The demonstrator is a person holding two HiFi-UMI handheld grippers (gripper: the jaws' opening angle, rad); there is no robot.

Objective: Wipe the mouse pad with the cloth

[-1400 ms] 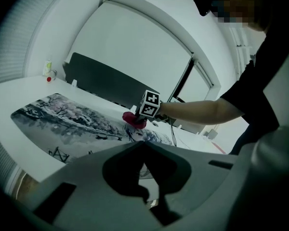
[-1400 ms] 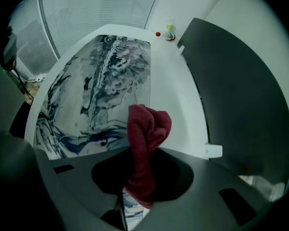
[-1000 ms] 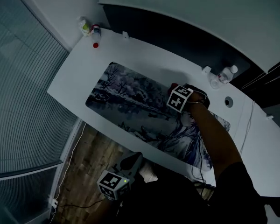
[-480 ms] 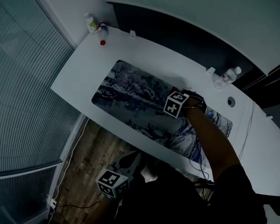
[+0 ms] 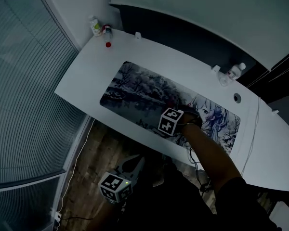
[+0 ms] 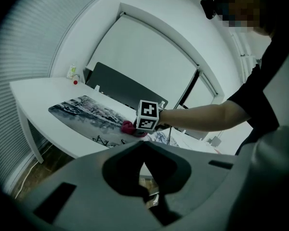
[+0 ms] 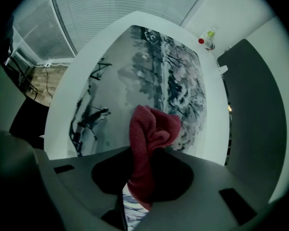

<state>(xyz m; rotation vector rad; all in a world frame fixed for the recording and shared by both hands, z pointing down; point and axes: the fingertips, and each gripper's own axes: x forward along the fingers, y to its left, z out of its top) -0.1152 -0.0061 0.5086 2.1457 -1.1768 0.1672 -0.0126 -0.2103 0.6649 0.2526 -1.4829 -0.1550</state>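
A long mouse pad [image 5: 144, 90] printed with dark artwork lies on the white desk [image 5: 91, 76]. My right gripper [image 5: 176, 109] is shut on a red cloth [image 5: 172, 104] and presses it onto the pad right of its middle, close to the near edge. In the right gripper view the cloth [image 7: 151, 129] bunches out between the jaws of the right gripper [image 7: 144, 153] over the pad [image 7: 149, 76]. My left gripper [image 5: 133, 165] hangs below the desk edge over the floor; its jaws look shut and hold nothing. The left gripper view shows the left gripper [image 6: 144, 144], the cloth [image 6: 128, 127] and the pad [image 6: 84, 110].
Two small bottles [image 5: 95, 27] stand at the desk's far left corner, another bottle [image 5: 236, 70] at the far right. A cable hole [image 5: 237, 98] and a thin cable [image 5: 253, 129] lie right of the pad. Window blinds [image 5: 19, 105] run along the left; wood floor [image 5: 94, 167] lies below.
My right gripper has dragged the cloth across the pad from its far edge toward the near edge and slightly left. The left gripper has stayed low by the floor.
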